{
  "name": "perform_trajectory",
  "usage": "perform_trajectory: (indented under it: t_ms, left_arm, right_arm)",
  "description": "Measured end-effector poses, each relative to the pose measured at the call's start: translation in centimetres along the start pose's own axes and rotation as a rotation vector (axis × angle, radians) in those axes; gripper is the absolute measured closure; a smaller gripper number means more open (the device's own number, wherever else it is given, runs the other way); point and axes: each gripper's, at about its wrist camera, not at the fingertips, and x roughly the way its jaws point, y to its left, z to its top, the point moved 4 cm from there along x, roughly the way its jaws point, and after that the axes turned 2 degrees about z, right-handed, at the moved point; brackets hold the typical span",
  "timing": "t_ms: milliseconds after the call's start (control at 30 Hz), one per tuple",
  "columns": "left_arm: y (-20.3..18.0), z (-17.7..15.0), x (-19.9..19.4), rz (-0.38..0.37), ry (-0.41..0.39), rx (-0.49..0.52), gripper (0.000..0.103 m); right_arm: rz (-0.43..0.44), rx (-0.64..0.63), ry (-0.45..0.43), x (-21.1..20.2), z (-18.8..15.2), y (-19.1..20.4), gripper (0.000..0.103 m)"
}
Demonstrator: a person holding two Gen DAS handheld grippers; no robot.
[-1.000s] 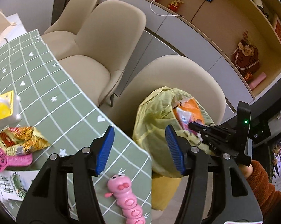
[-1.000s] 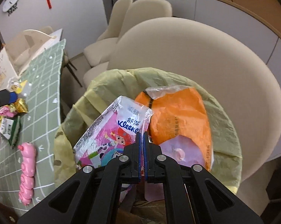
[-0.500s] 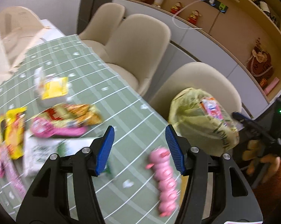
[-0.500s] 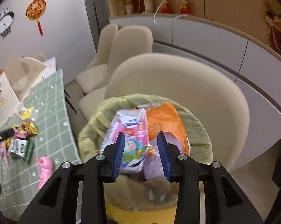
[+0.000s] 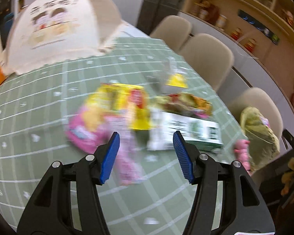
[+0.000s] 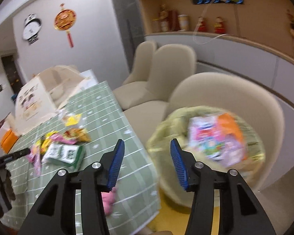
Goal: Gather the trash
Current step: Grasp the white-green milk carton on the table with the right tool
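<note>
The right gripper [image 6: 147, 160] hangs above and just short of the trash bag [image 6: 166, 125], a pale yellow-green liner set on a chair [image 6: 235, 94] pulled close to the surface edge, probably so wrappers can be carried across in one short move. Its jaws have just been opening and now stand wide with nothing between them; the pink tissue pack [image 6: 207, 137] lies inside the bag at about 2 o'clock from the jaws, beside an orange wrapper [image 6: 229, 125], so this drop looks finished.

The left gripper [image 5: 146, 156] points down at the green checked surface [image 5: 49, 90], its jaws spread and empty, set over the remaining litter as if lining up the next pick. The pile is blurred, but a white-and-green pack [image 5: 188, 133] lies at 1 o'clock from the jaws, a yellow wrapper [image 5: 127, 101] at 11 o'clock, and a pink wrapper [image 5: 84, 129] at 10 o'clock. A thin pink strip [image 5: 127, 160] runs toward the gap between the jaws; whether the pads touch it cannot be told. A pink caterpillar toy [image 5: 242, 152] sits at the surface edge at 3 o'clock, near the bag.

Several pieces are left on the surface, so the task appears only partly done. The overlapping wrappers may slide or come up together when pinched.
</note>
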Motion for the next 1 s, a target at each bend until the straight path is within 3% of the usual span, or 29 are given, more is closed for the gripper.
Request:
perform_trajectory:
  t_ms: [133, 267, 467, 667, 867, 1000]
  left_arm:
    - [3.9, 0.9, 0.4, 0.000, 0.017, -0.021, 0.049]
    - [5.1, 1.0, 0.2, -0.022, 0.008, -0.032, 0.049]
    - [4.8, 0.0, 0.9, -0.042, 0.049, -0.024, 0.049]
    - [3.8, -1.6, 1.2, -0.071, 0.098, -0.018, 0.049]
    - [3.5, -2.4, 1.3, -0.082, 0.118, -0.026, 0.049]
    - [4.1, -2.2, 0.8, -0.072, 0.106, -0.038, 0.049]
  right_arm:
    - [0.018, -0.074, 0.025, 1.1, -0.8, 3.4, 0.057]
    - [0.075, -0.098, 0.060, 2.4, -1.6, 5.9, 0.057]
    - [0.198, -0.257, 0.138, 6.2, -2.1, 11.6, 0.057]
    - [0.328, -0.374, 0.186, 11.7, -0.4, 17.1, 0.057]
    - [0.331, -0.338, 0.302, 17.0, -1.0, 17.8, 0.057]
    - [0.329, -0.302, 0.347, 15.4, -3.1, 16.9, 0.057]
